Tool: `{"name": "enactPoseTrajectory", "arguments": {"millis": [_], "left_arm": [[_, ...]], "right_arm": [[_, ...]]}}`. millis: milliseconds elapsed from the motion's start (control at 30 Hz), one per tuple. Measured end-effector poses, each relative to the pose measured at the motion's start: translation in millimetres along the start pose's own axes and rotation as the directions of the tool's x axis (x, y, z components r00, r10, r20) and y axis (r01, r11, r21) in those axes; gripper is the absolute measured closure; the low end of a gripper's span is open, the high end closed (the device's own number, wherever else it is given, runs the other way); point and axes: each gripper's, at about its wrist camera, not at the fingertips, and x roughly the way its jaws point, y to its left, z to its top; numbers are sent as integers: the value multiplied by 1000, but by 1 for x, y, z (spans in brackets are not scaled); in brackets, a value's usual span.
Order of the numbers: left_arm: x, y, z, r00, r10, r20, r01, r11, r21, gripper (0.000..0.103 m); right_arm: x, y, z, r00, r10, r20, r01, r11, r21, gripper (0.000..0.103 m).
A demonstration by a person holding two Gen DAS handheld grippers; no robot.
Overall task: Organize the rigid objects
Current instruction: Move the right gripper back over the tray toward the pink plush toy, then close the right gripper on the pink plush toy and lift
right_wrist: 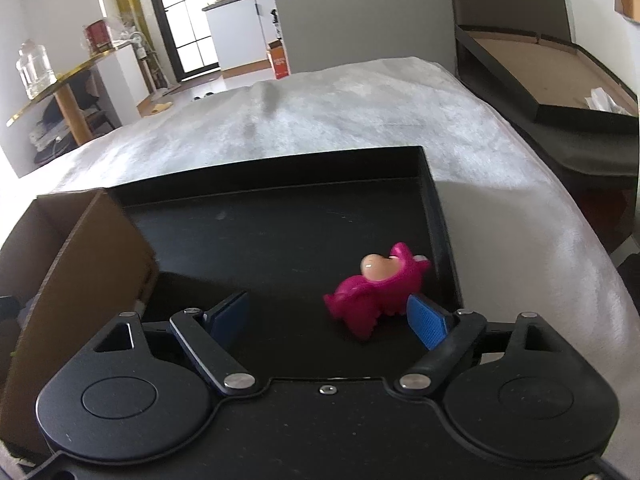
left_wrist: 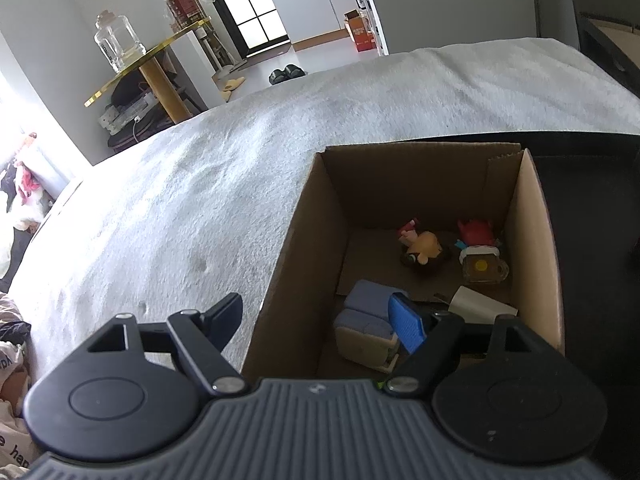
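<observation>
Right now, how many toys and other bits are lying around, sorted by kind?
Toy figures: 3, two in the cardboard box (doll, red figure), one pink figure on the black tray
Mugs: 1
Blue-grey blocks: 1
White pieces: 1
Total: 6

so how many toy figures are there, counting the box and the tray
3. Two lie at the far end of the cardboard box: a brown-haired figure and a red figure. A pink figure lies on the black tray. The box's near end is partly hidden, so more are possible.

Left wrist view down into cardboard box (left_wrist: 304, 216), right over black tray (right_wrist: 280, 232), box shared.
</observation>
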Motion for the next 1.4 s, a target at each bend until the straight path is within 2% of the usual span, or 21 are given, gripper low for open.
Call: {"name": "enactPoseTrajectory", "arguments": {"millis": [400,533,567,600,633,733,1033,1400], "left_arm": [[-1,-5,1,1000,24,-4,-24,1000,5,24],[0,-4,1,1000,23,-1,-23,1000,6,24],[0,-4,1,1000,23,-2,-23,1000,4,24],[0,-5,1,1000,23,-2,-23,1000,5,24],[-1,-4,1,1000,22,-2,-22,1000,3,24],[-1,-3,1,1000,16,-1,-16,1000,-1,24],[-2,9,-2,1000,-1,6,1,999,-36,24],[-4,25,-7,999,-35,18,36,997,-74,24]], "right_arm": [[17,-4,3,999,-42,13,43,988,-147,18],[22,-1,2,998,-54,15,56,979,-194,21],[23,-1,1,998,-59,13,61,978,-201,24],[23,-1,1,998,-66,14,67,975,-210,34],[24,0,1,997,-75,10,75,972,-223,36],[21,-1,3,997,-72,-8,69,976,-208,36],[4,12,5,999,-45,10,46,979,-200,37],[-16,36,12,998,30,56,-18,979,-202,36]]}}
